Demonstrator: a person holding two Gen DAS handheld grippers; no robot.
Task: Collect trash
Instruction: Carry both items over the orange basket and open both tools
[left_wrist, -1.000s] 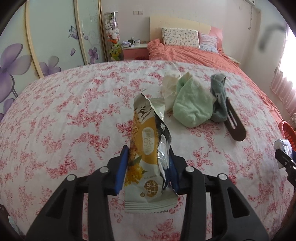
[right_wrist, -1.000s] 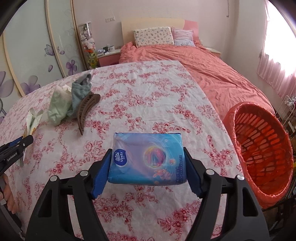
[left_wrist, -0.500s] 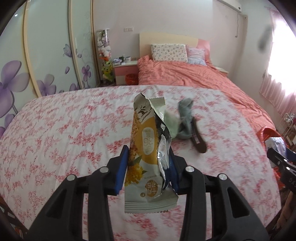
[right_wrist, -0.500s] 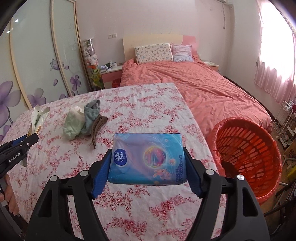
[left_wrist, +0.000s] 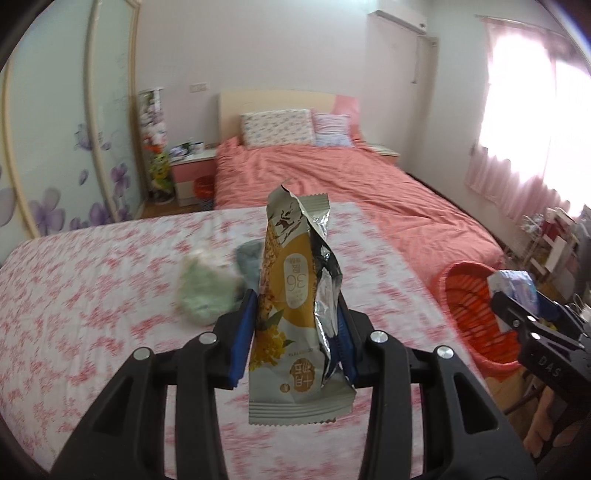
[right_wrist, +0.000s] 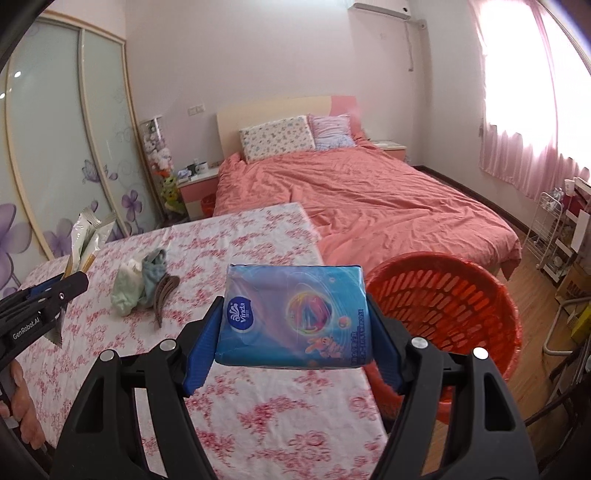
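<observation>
My left gripper (left_wrist: 295, 332) is shut on an opened yellow and silver snack wrapper (left_wrist: 295, 295), held upright above the floral-covered table (left_wrist: 92, 295). In the right wrist view that wrapper (right_wrist: 86, 240) shows at the far left, in the left gripper (right_wrist: 55, 291). My right gripper (right_wrist: 293, 328) is shut on a blue tissue pack (right_wrist: 295, 317), held above the table's right edge. Just right of it stands the red mesh basket (right_wrist: 461, 295) on the floor. From the left wrist view the basket (left_wrist: 465, 295) sits at the right, with the right gripper (left_wrist: 517, 306) and its tissue pack (left_wrist: 513, 284) in front of it.
Pale green and blue-grey cloths (right_wrist: 136, 284) and a brown hair clip (right_wrist: 164, 295) lie on the table. A bed with a pink cover (right_wrist: 369, 199) stands behind. A white wire rack (right_wrist: 550, 236) stands at the right by the window. A person's hand (right_wrist: 22, 406) shows at lower left.
Both grippers have risen and swung right with their loads. The basket has come closer in both views; the cloths and clip have slid left and down.
</observation>
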